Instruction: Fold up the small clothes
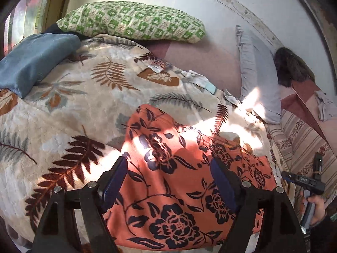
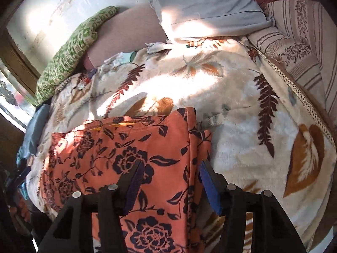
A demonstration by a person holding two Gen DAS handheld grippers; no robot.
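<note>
The orange garment (image 1: 179, 181), printed with dark flowers, lies flat on the leaf-patterned blanket (image 1: 69, 109) on the bed. Left gripper (image 1: 168, 181) and right gripper (image 2: 170, 181) hover spread, empty. Only the left view shows the blue pillow (image 1: 33, 61).

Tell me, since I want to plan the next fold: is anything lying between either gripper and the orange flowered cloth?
Nothing visible does. The orange flowered cloth lies bare on the leaf-patterned blanket. The left gripper and right gripper are both open right above it, with nothing between their jaws and the fabric.
</note>
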